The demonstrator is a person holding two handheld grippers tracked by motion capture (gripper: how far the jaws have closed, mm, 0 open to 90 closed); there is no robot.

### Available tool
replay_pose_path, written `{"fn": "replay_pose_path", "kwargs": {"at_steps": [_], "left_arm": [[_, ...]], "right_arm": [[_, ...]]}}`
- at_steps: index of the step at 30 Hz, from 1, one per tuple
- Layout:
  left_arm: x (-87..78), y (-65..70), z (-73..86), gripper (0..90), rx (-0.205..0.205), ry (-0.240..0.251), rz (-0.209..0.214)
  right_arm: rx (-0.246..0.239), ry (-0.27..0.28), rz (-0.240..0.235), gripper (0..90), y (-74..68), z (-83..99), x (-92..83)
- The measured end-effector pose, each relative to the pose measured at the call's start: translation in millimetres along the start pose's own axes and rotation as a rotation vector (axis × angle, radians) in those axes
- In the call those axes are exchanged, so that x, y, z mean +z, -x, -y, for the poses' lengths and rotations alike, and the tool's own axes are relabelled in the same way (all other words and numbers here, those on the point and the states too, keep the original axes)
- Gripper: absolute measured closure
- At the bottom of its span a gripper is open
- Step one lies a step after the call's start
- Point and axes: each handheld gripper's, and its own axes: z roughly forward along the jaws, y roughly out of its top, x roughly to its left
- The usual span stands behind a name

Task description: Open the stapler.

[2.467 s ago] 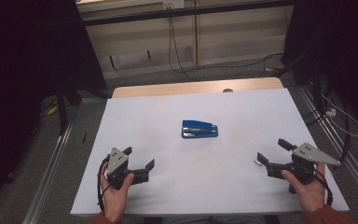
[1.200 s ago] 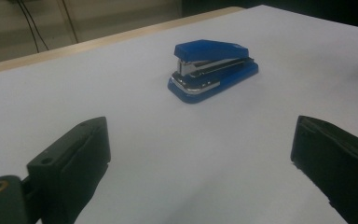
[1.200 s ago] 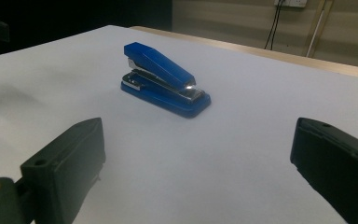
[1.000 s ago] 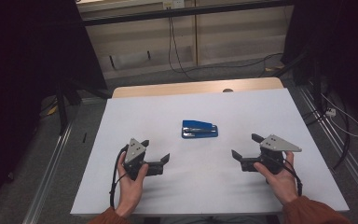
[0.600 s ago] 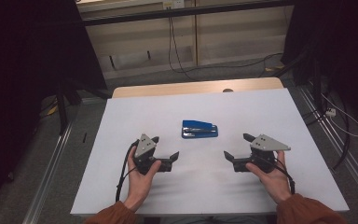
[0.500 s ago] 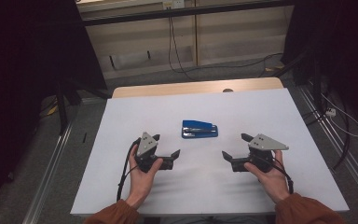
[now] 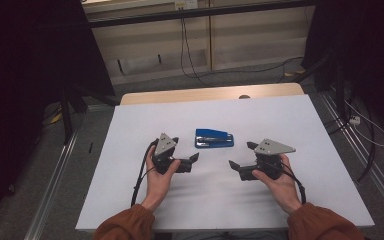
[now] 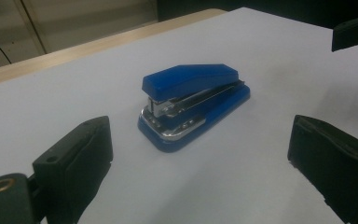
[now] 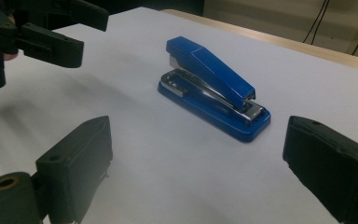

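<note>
High view: a white table (image 7: 130, 150) stretches under dim light, a strip of bare wood (image 7: 205, 93) showing at its far edge and dark cables (image 7: 190, 55) trailing across the floor behind. A person in rust-coloured sleeves (image 7: 125, 227) works from the near side, a gripper in each hand. At mid-table lies a blue stapler (image 7: 214, 138), flat on its base, arm down, untouched and unmoved. The left gripper (image 7: 192, 161) and the right gripper (image 7: 236, 166) sit just short of it on the near side, pointed inward toward each other, with the stapler slightly beyond the gap between them. Left gripper view has the stapler (image 8: 193, 105) dead ahead between two widely parted jaws that grip nothing; right gripper view shows the same stapler (image 9: 214, 86) framed by jaws also spread wide and empty, though they have just been closing a little, with nothing between them. The approach looks nearly complete; contact, grasp and whatever handling follows are all yet to come.
</note>
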Motion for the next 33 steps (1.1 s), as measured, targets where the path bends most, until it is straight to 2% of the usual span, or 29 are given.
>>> {"fn": "replay_pose_path", "kwargs": {"at_steps": [3, 6, 7, 9, 12, 13, 14, 15, 20, 25, 31, 33], "left_arm": [[3.9, -4.2, -2.5, 6.7, -0.013, -0.001, -0.001], [6.0, -7.5, -3.2, 6.7, -0.018, -0.002, -0.008], [8.1, -10.3, -5.3, 6.7, -0.004, -0.011, -0.025], [9.2, -12.6, -7.9, 6.6, 0.009, -0.015, -0.035], [9.8, -14.1, -10.0, 5.8, -0.003, -0.003, -0.037], [10.1, -16.0, -11.0, 5.3, -0.029, 0.013, -0.034], [10.1, -16.0, -11.0, 5.3, -0.029, 0.013, -0.034], [10.0, -17.7, -12.2, 5.3, -0.022, 0.015, -0.041], [11.9, -23.4, -20.3, 5.6, 0.004, 0.014, -0.04], [16.8, -29.1, -23.4, 5.3, -0.002, 0.009, -0.052], [23.0, -37.8, -30.7, 5.4, -0.021, 0.013, -0.082], [25.8, -38.5, -37.9, 5.3, -0.02, 0.027, -0.064]], "right_arm": [[0.025, -0.003, -0.008, 11.3, 1.3, 0.0, 5.8], [0.021, -0.015, -0.006, 10.8, 0.4, -0.9, 10.1], [0.005, -0.017, -0.002, 10.5, -1.3, -3.4, 13.8], [-0.004, -0.013, -0.002, 9.5, -2.7, -6.7, 17.1], [-0.018, -0.014, 0.01, 9.0, -3.8, -9.7, 20.7], [-0.036, -0.019, 0.025, 9.0, -4.0, -11.0, 25.1], [-0.036, -0.019, 0.025, 9.0, -4.0, -11.0, 25.1], [-0.03, -0.029, 0.009, 9.3, -3.3, -11.4, 30.9], [-0.019, -0.032, 0.001, 8.9, -5.3, -10.3, 43.4], [-0.005, -0.007, -0.018, 7.5, -6.6, -11.9, 52.1], [0.006, -0.011, -0.01, 9.9, -2.8, -15.8, 61.0], [0.012, -0.015, -0.014, 10.7, -2.1, -15.3, 64.8]]}}
